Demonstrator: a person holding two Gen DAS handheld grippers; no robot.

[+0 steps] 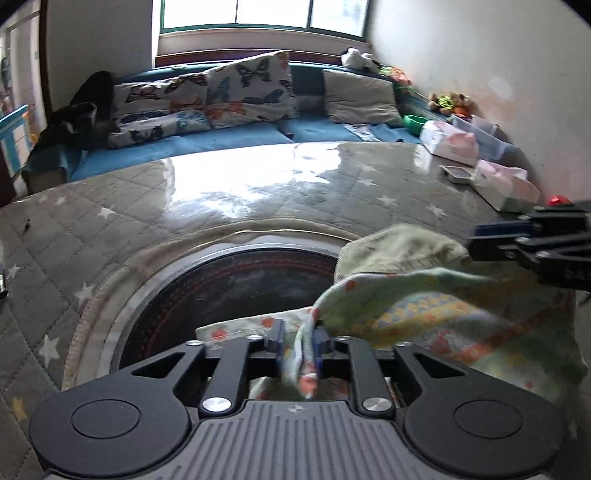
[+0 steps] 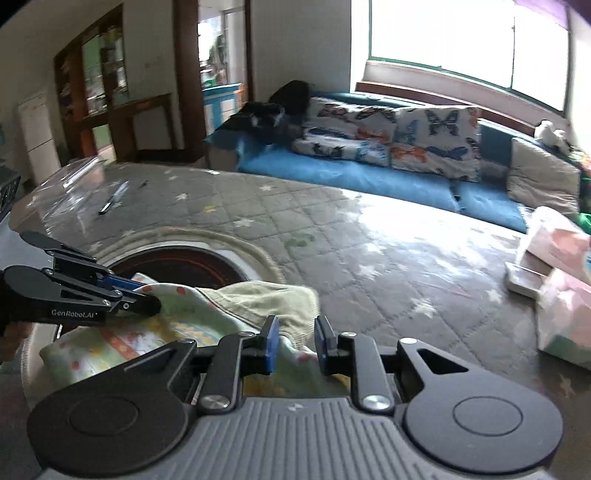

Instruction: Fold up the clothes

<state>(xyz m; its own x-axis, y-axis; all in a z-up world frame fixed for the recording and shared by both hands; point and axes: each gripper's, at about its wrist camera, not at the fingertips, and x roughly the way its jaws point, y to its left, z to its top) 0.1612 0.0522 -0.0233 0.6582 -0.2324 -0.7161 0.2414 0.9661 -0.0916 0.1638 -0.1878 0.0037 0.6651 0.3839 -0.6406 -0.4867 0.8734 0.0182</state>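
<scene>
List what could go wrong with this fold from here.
1. The right tongs stand apart around only a thin edge of the patterned garment, so it may slip free.
2. The left tongs pinch a bunched fold, so the crease could come out crooked.

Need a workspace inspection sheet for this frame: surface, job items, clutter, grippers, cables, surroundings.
Surface: table under a grey quilted star-print cover and glossy clear sheet; round dark inset near the front.
Job's things: one patterned garment, pale green with orange dots, bunched, partly over the inset.
Clutter: tissue packs, a small flat box, clear bin on the right; pen at far left.
Grippers: left gripper shut on a fold of the garment; right gripper has cloth between its pads, gap visible, grip unclear.
Cables: nothing seen.
Surroundings: blue sofa with butterfly cushions, window, plush toys.
</scene>
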